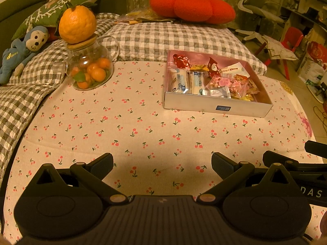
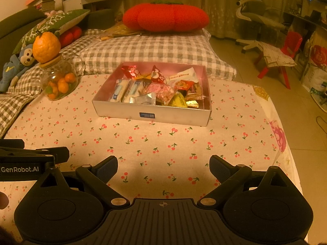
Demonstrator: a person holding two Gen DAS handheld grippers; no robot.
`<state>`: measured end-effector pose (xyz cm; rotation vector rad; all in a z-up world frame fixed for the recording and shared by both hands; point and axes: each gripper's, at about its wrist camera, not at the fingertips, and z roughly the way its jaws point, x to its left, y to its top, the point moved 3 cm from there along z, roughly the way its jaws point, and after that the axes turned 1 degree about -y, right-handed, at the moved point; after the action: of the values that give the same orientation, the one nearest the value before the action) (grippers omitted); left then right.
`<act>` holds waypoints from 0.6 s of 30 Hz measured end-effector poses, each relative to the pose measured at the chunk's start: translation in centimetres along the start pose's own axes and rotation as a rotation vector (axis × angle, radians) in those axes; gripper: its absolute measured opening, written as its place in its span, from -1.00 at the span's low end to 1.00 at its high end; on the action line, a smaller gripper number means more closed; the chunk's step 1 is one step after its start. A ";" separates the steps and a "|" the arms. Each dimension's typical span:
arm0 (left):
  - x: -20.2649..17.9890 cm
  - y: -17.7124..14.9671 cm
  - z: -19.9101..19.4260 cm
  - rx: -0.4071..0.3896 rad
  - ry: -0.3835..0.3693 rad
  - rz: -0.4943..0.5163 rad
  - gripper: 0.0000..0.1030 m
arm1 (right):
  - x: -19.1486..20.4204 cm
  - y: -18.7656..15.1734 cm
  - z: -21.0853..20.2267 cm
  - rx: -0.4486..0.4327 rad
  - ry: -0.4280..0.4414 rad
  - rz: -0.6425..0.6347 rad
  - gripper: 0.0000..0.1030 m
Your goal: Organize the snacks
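- Left wrist view: the left gripper (image 1: pixel 162 163) is seen low over the cherry-print cloth (image 1: pixel 122 126) on the table, its jaws spread wide with nothing between them.
- In the right wrist view the right gripper (image 2: pixel 163 166) is held the same way, jaws spread and empty, just beside the left one.
- The snacks (image 2: pixel 159 89) are all seen piled inside a shallow silver box (image 2: pixel 151 113) with a pink interior; none can be made out loose on the cloth.
- From the right gripper the box lies straight ahead and well apart; from the left gripper it lies ahead and to the right (image 1: pixel 216 104), also well apart.
- The packets are judged to be light, thin and crinkly: foil and plastic wrappers that slide over one another and are easily crushed if squeezed hard.
- A pinch on a sealed edge or a twisted end is judged safer than one across the filled middle; the white-and-blue packets (image 1: pixel 185 81) at the near left of the box offer long flat edges.
- The red wrapped sweets (image 1: pixel 180 60) at the far side would have to be reached over the pile.
- The box itself is judged stiff but light, likely to skid on the cloth if pushed by a jaw.
- A glass jar of small oranges (image 1: pixel 91 69), with a large orange (image 1: pixel 77 24) balanced on its lid, stands to the left, well apart from the box; it is judged fragile and easily toppled.
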<state>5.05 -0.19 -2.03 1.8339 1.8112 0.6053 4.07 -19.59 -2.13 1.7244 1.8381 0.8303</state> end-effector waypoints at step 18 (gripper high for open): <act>0.1 -0.1 0.0 0.000 0.001 0.000 0.99 | 0.0 -0.2 0.1 0.004 0.002 0.004 0.90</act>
<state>5.00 -0.08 -2.12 1.8346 1.8122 0.6065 3.97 -19.56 -2.36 1.7305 1.8395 0.8303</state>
